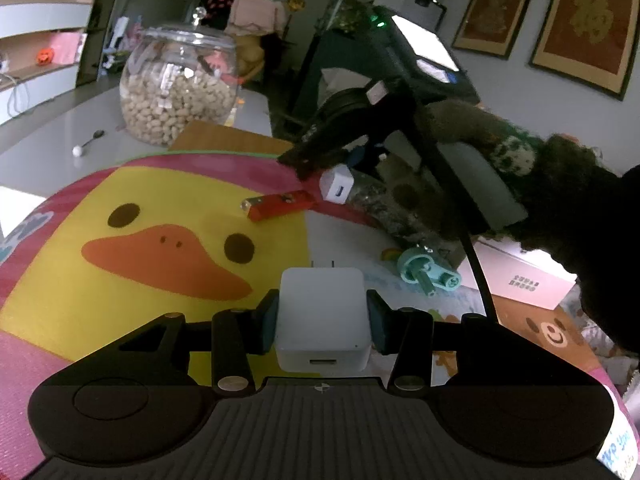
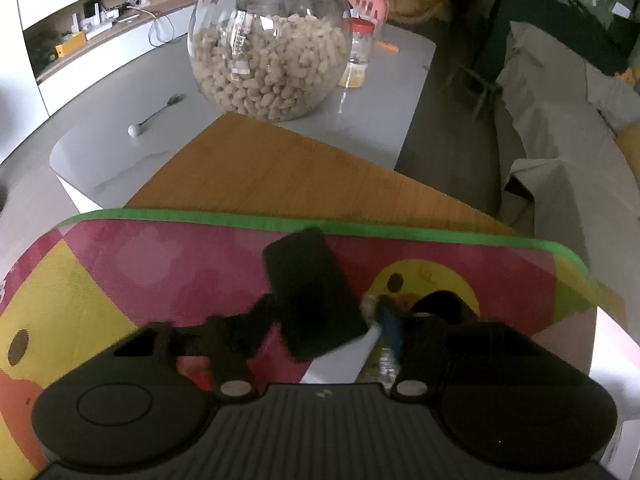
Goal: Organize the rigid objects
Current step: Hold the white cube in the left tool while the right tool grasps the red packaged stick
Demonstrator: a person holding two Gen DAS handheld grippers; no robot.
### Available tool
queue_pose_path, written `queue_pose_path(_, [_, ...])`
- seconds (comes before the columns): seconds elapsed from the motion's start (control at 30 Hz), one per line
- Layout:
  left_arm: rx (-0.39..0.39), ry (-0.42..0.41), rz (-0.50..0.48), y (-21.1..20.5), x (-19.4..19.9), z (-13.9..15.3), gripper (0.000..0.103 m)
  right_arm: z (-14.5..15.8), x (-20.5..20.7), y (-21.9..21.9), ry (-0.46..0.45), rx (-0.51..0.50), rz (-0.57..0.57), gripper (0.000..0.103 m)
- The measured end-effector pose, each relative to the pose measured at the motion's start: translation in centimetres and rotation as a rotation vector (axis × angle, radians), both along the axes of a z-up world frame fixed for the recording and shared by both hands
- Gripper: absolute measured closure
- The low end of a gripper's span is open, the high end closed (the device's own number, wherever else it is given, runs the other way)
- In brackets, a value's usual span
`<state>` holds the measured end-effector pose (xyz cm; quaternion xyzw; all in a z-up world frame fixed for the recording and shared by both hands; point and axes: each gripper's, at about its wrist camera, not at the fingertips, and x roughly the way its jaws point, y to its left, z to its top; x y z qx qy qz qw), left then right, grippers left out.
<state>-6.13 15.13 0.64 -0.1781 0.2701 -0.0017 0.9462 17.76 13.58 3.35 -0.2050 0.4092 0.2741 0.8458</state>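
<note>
My left gripper (image 1: 322, 314) is shut on a white plug-in charger (image 1: 322, 320), its prongs pointing away over the duck-print mat (image 1: 140, 280). Farther off, my right gripper (image 1: 332, 164) leans down at the mat's far edge, around a small white charger cube (image 1: 338, 188). In the right wrist view the cube (image 2: 344, 360) shows as a white wedge between the blurred black finger and the blue pad of the right gripper (image 2: 368, 312), pressed from both sides. A red stick-shaped item (image 1: 278, 206) lies just left of the cube. A teal plastic part (image 1: 428, 272) rests to the right.
A big glass jar of peanuts (image 2: 272, 52) stands beyond the mat on the grey table (image 2: 100, 148), with a small bottle (image 2: 358, 56) and a spoon (image 2: 156, 116) nearby. A glittery packet (image 1: 376, 200) lies under the right gripper. A white box (image 1: 532, 276) sits right. A furry sleeve (image 1: 520, 152) reaches in.
</note>
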Motion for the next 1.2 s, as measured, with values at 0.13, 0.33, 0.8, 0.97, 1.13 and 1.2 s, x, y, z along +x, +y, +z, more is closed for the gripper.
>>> queue_pose_path(0.13, [-0.011,0.000,0.000,0.2,0.0,-0.1,0.053,2.6,-2.5,-2.5,-0.023,0.089,0.031,0.081])
queue_pose_path(0.33, [0.003,0.001,0.000,0.0,0.1,0.0,0.053,5.3,-9.2,-9.1,-0.024,0.183,0.094,0.094])
queue_pose_path(0.8, [0.124,-0.054,0.061,0.9,-2.9,2.3,0.053,2.4,-12.7,-10.1,0.029,0.253,0.157,0.022])
queue_pose_path(0.97, [0.117,-0.052,0.129,3.2,-4.1,2.7,0.053,0.3,-11.0,-5.6,0.030,0.246,0.178,0.022])
queue_pose_path(1.13, [0.082,-0.052,0.111,3.6,-4.3,2.5,0.053,-1.6,-7.5,-2.2,0.075,0.200,0.134,0.021])
queue_pose_path(1.2, [0.073,-0.048,0.096,3.5,-4.2,2.3,0.053,-1.6,-7.0,-1.5,0.053,0.191,0.131,0.018])
